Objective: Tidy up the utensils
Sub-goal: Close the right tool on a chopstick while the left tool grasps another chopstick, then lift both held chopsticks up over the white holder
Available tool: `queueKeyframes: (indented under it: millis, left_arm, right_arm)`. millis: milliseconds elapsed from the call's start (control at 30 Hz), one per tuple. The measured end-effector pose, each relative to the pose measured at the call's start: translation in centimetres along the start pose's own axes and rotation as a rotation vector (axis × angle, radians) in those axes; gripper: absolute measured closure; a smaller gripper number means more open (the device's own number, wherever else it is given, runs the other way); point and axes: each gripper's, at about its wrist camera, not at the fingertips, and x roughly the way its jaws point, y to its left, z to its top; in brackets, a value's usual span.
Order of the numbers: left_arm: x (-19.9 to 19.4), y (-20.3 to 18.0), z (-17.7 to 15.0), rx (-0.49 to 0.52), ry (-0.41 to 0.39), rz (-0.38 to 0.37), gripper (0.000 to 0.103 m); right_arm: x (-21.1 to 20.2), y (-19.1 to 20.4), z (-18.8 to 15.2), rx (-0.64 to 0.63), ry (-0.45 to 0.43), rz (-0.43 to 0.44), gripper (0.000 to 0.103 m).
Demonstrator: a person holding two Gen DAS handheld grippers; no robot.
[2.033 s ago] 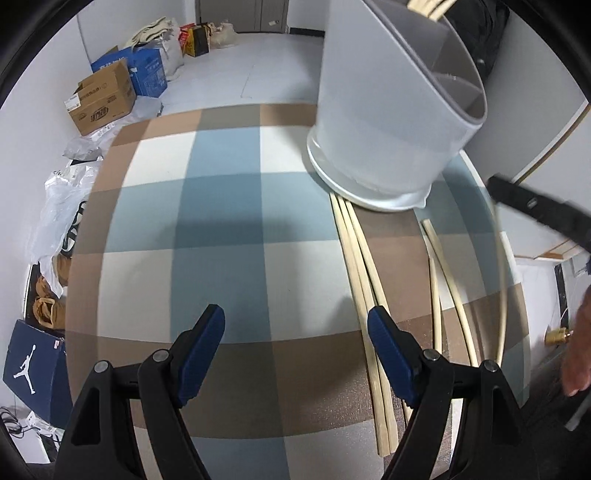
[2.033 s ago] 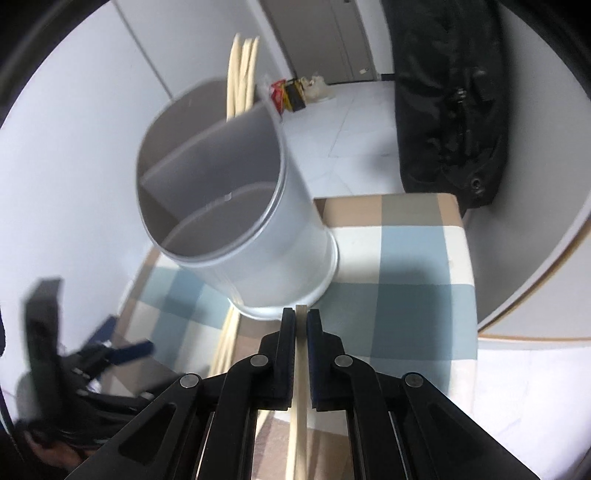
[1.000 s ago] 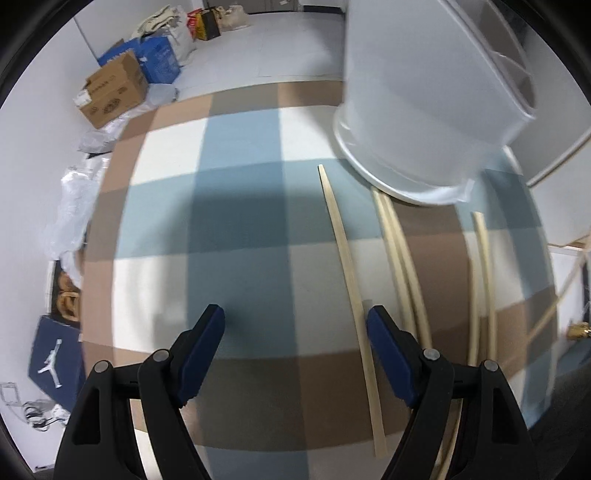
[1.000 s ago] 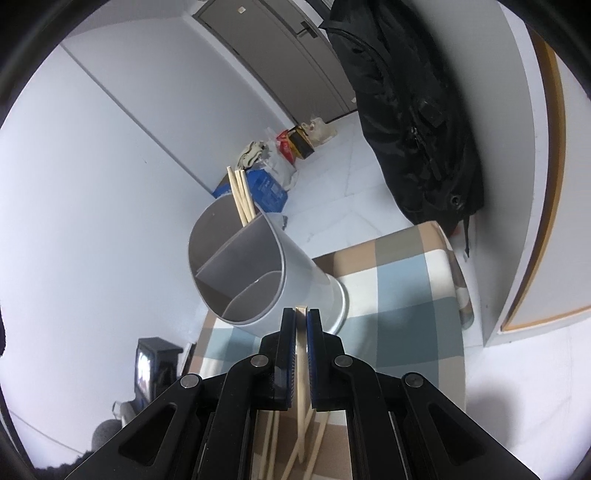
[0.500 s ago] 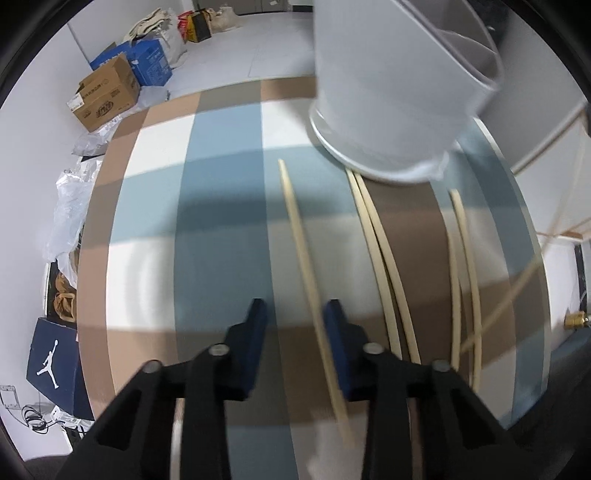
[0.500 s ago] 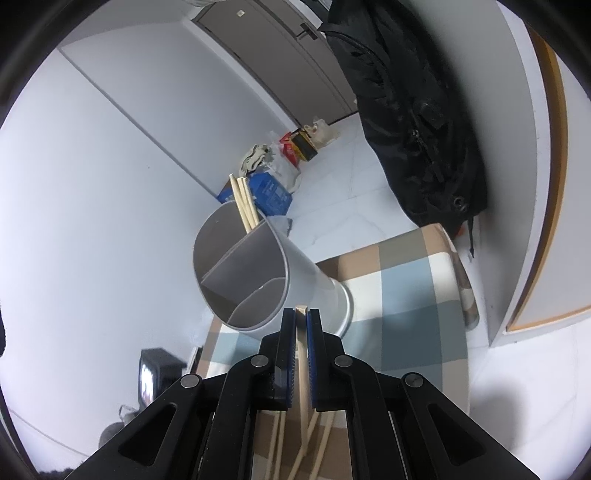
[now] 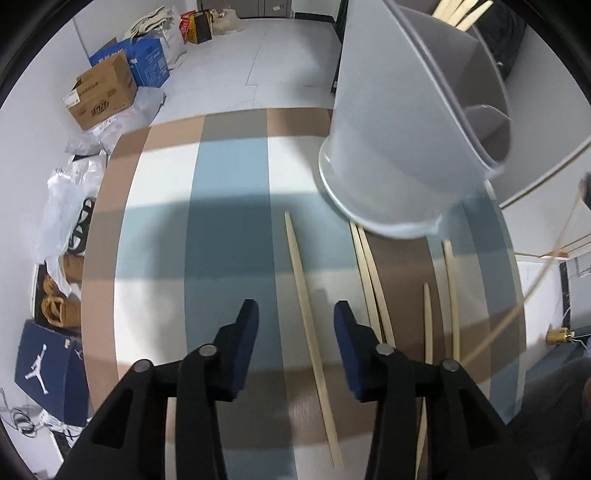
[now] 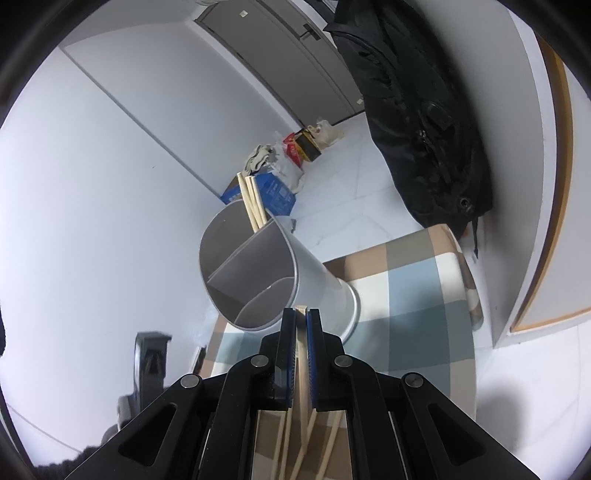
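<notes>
A grey divided utensil holder stands on the checked tablecloth, with wooden chopsticks in its far compartment. My left gripper is open low over the cloth, astride one loose chopstick without touching it. Several more chopsticks lie to its right. My right gripper is shut on a chopstick, held in the air near the rim of the holder; that chopstick also shows at the right edge of the left wrist view.
Cardboard and blue boxes and plastic bags sit on the floor beyond the table's left edge. A black jacket hangs at the right. A white wall panel stands close behind the holder.
My left gripper closed partly, moved over the single chopstick, then widened a little. My right gripper has risen with its chopstick and now holds it beside the holder's rim.
</notes>
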Motion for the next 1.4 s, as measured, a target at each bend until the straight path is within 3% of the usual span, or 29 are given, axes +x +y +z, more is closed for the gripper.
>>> queueKeyframes:
  millis: [167, 400, 433, 500, 600, 967, 1133, 1267, 1400]
  left_arm:
    - [1.9, 0.2, 1.2, 0.006, 0.044, 0.064, 0.065]
    - [2.0, 0.8, 1.4, 0.001, -0.002, 0.044, 0.067]
    - [1.9, 1.0, 1.4, 0.001, -0.010, 0.038, 0.071]
    - [1.9, 1.1, 1.4, 0.007, -0.028, 0.044, 0.100]
    - [1.7, 2.0, 1.4, -0.037, -0.042, -0.006, 0.102]
    - [-7.2, 3.7, -0.4, -0.127, -0.344, -0.064, 0.102]
    - [-8.9, 3.1, -0.4, -0.099, -0.403, -0.081, 0.102]
    - [-6.3, 2.9, -0.5, -0.078, -0.305, -0.145, 0.102]
    - [-2.1, 2.1, -0.3, -0.050, -0.155, -0.128, 0.097]
  right_arm:
    - [0.0, -0.2, 0.2, 0.000, -0.006, -0.002, 0.098]
    - [0.3, -0.4, 0.3, 0.005, -0.002, -0.008, 0.098]
    - [0.4, -0.4, 0.3, 0.004, 0.000, -0.008, 0.098]
    - [0.4, -0.4, 0.3, 0.002, 0.002, -0.011, 0.098]
    - [0.5, -0.3, 0.3, 0.000, 0.000, -0.012, 0.098]
    - [-0.3, 0.8, 0.0, -0.027, -0.029, -0.021, 0.098]
    - [-1.3, 2.5, -0.6, -0.064, -0.063, -0.028, 0.098]
    - [-2.0, 3.4, -1.2, -0.079, -0.074, -0.026, 0.098]
    - [-2.1, 3.7, -1.5, -0.074, -0.066, -0.030, 0.098]
